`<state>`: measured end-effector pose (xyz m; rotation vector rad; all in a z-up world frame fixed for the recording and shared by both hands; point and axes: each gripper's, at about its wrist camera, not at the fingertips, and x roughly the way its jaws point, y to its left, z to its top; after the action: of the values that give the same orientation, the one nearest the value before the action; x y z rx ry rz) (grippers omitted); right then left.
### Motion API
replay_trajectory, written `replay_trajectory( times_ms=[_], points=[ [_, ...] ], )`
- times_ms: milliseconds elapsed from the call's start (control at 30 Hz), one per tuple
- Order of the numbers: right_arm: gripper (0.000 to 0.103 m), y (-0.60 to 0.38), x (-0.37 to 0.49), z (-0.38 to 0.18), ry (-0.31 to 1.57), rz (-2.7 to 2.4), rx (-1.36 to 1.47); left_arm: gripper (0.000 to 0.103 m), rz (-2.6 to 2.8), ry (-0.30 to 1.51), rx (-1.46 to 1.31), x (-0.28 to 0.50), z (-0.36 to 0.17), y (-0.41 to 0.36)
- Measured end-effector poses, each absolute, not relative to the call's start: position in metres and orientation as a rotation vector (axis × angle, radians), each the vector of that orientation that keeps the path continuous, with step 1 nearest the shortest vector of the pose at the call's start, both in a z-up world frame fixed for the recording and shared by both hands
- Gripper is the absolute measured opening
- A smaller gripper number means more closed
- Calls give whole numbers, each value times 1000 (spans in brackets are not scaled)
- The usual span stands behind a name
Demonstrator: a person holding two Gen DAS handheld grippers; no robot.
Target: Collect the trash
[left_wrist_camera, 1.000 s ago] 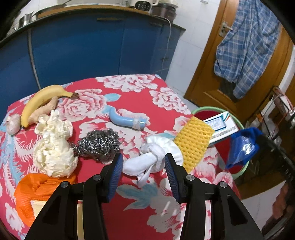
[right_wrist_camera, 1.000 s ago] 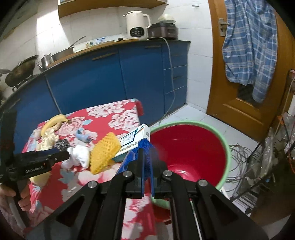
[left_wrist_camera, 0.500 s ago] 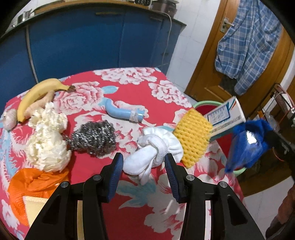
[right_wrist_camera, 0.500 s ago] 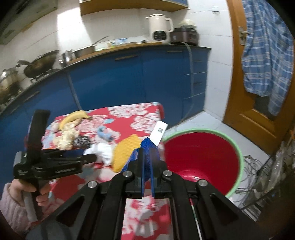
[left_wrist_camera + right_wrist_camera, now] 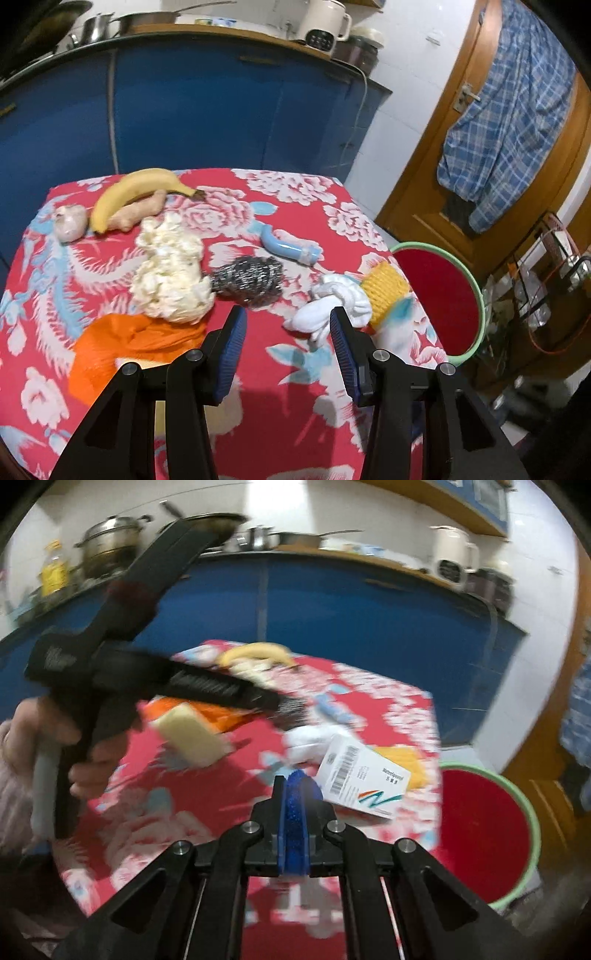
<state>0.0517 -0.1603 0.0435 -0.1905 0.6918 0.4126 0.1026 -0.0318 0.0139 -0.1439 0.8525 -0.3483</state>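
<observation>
My left gripper is open and empty above the red floral table, just short of a knotted white cloth and a steel scourer. A yellow foam net, a blue tube, crumpled white paper and an orange bag lie around. My right gripper is shut; a white box sits just right of its tips, and contact is unclear. The red basin with a green rim stands on the floor to the right; it also shows in the left wrist view.
A banana, ginger and a garlic bulb lie at the table's far left. A yellow sponge lies by the orange bag. Blue cabinets stand behind, a wooden door with a checked shirt to the right.
The right gripper has swung left, from over the basin to above the table, and the box came along with it. The left gripper has pulled back and risen a little.
</observation>
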Motion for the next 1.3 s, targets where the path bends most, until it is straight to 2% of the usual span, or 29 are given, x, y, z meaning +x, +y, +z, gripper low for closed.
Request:
replay_trajectory(
  times_ms=[167,233,333,767,933,1300],
  points=[
    [11,-144,48,37,703,487,-158,48,-324,853,-156,95,13,-19],
    [26,-143,48,37,705,504,-129,48,-319,859,-161,92,12,-15],
    [38,-146,44,40,700,502,-88,48,-318,867,-168,87,9,-12],
    [40,-173,32,47,692,413,-6,48,-352,886,-136,55,6,-16],
    [40,-187,35,41,716,346,41,55,-372,917,-115,44,-3,-23],
    [45,-214,44,27,781,211,114,57,-412,993,-64,29,-24,-42]
  ],
)
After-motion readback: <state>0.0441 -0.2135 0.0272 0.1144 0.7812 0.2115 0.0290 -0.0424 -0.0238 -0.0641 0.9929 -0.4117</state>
